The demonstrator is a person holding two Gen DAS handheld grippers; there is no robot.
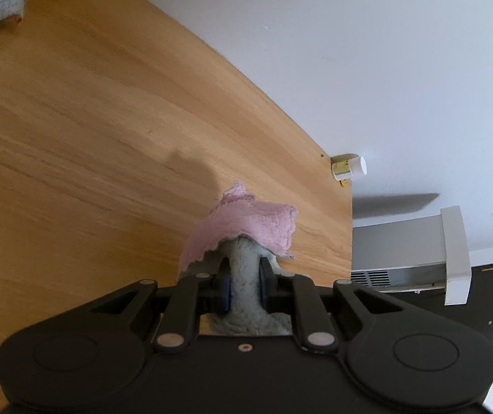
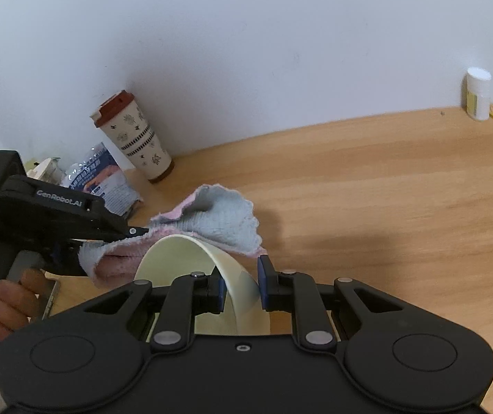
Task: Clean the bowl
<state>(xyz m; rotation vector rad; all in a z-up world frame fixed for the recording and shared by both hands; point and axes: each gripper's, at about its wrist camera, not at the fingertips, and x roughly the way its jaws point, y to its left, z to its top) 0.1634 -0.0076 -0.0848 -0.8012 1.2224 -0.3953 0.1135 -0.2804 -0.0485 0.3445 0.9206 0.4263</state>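
Note:
My left gripper (image 1: 243, 272) is shut on a pink and pale blue cloth (image 1: 246, 227), held above the wooden table (image 1: 91, 138). In the right wrist view the left gripper (image 2: 84, 252) comes in from the left, with the cloth (image 2: 219, 217) draped over the far rim of a cream bowl (image 2: 191, 269). My right gripper (image 2: 241, 283) is shut on the bowl's wall, one finger inside and one outside, holding the bowl tilted on its side. The bowl does not show in the left wrist view.
A lidded patterned cup (image 2: 132, 138) and a plastic packet (image 2: 108, 186) stand against the wall at left. A small white bottle (image 2: 477, 95) stands at the far right corner of the table, also in the left wrist view (image 1: 348, 167). A radiator (image 1: 419, 252) lies beyond the table edge.

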